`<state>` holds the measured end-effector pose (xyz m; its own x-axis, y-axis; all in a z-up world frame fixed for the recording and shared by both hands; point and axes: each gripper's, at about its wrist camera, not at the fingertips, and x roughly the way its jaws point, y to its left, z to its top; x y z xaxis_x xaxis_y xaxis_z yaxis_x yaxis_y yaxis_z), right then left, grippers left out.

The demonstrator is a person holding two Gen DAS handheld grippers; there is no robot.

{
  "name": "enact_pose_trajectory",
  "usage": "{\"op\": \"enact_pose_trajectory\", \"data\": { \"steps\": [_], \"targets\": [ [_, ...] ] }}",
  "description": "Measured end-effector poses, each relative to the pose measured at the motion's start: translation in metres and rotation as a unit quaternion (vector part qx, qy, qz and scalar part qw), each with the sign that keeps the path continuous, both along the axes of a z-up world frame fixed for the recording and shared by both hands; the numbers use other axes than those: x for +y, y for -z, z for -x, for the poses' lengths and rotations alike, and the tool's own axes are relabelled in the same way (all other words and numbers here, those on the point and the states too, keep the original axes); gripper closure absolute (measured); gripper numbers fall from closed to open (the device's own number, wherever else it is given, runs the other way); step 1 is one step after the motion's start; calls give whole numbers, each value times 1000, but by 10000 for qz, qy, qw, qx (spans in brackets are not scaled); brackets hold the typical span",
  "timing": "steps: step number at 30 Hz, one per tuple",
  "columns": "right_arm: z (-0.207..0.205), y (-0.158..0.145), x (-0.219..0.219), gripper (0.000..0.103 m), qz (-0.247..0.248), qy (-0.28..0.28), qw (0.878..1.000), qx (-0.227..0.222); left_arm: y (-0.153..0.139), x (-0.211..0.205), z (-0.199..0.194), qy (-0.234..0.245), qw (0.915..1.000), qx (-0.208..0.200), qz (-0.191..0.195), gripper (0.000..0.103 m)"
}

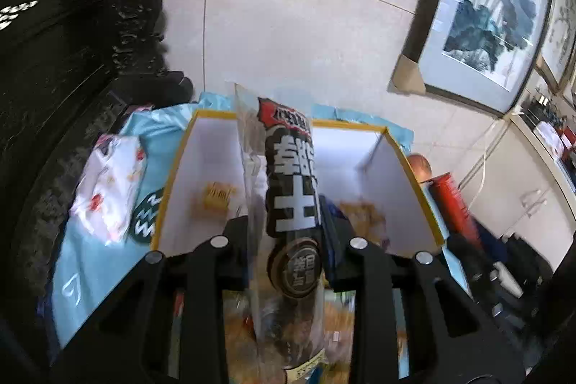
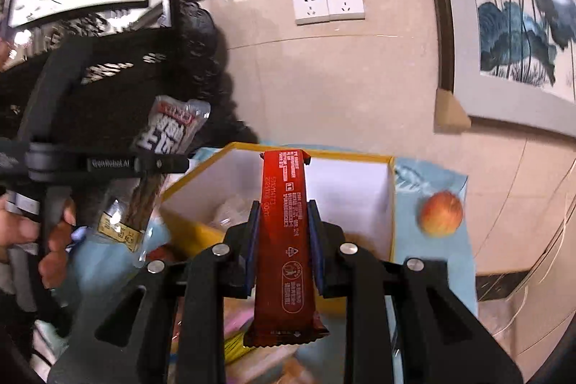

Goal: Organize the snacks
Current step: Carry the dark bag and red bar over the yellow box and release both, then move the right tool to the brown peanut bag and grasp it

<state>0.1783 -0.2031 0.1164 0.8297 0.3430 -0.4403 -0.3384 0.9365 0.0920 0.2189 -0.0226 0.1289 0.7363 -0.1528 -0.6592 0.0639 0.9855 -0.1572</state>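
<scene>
Both hands are carrying snacks toward the yellow-rimmed box (image 1: 414, 175), which is sitting open on the blue-covered worktop (image 1: 93, 261). The left hand-held gripper (image 1: 288, 236) is clamping a long clear packet with a dark label (image 1: 288, 175), which is sticking out toward twelve o'clock over the box's middle. The right hand-held gripper (image 2: 282, 240) is pinching a red snack bar (image 2: 284, 240), its far end pointing at twelve o'clock above the box's near edge. Inside the box, something yellowish (image 1: 216, 195) is lying at about ten o'clock and more wrappers are blurring at two o'clock, so I judge some sorting is already done. Still outside are a white patterned packet (image 1: 108, 189) at nine o'clock of the box, an apple (image 2: 441, 213) at three o'clock, and loose wrappers nearer the hands.
</scene>
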Motion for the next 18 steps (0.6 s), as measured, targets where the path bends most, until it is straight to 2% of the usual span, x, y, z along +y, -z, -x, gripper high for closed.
{"op": "enact_pose_trajectory", "data": {
  "steps": [3, 5, 6, 7, 8, 9, 13, 16, 18],
  "targets": [
    [-33, 19, 7, 78, 255, 277, 9993, 41, 10, -5, -31, -9, 9999, -17, 146, 69],
    [-48, 31, 6, 73, 249, 436, 9986, 140, 21, -4, -47, -156, 9994, -31, 316, 42],
    [-52, 35, 3, 69, 212, 513, 9983, 149, 24, -2, -50, -305, 9990, -108, 315, 16],
    [-53, 39, -4, 55, 85, 584, 9982, 112, 25, 0, -49, -444, 9984, -210, 275, 9],
    [-50, 40, -8, 40, -37, 620, 9981, 40, 26, 2, -48, -543, 9977, -327, 238, 8],
    [-48, 41, -13, 38, -153, 638, 9978, -38, 27, 3, -46, -535, 9976, -382, 223, 6],
    [-42, 36, -23, 34, -287, 585, 9979, -22, 33, 8, -39, -475, 9986, -171, 174, 4],
    [-28, 26, -21, 1, -379, 674, 9969, -165, 39, 13, -19, -405, 9991, -76, 136, 4],
    [-14, 14, -15, 1, -444, 494, 9969, -417, 45, 18, 5, -346, 9993, -93, 48, 2]
  ]
}}
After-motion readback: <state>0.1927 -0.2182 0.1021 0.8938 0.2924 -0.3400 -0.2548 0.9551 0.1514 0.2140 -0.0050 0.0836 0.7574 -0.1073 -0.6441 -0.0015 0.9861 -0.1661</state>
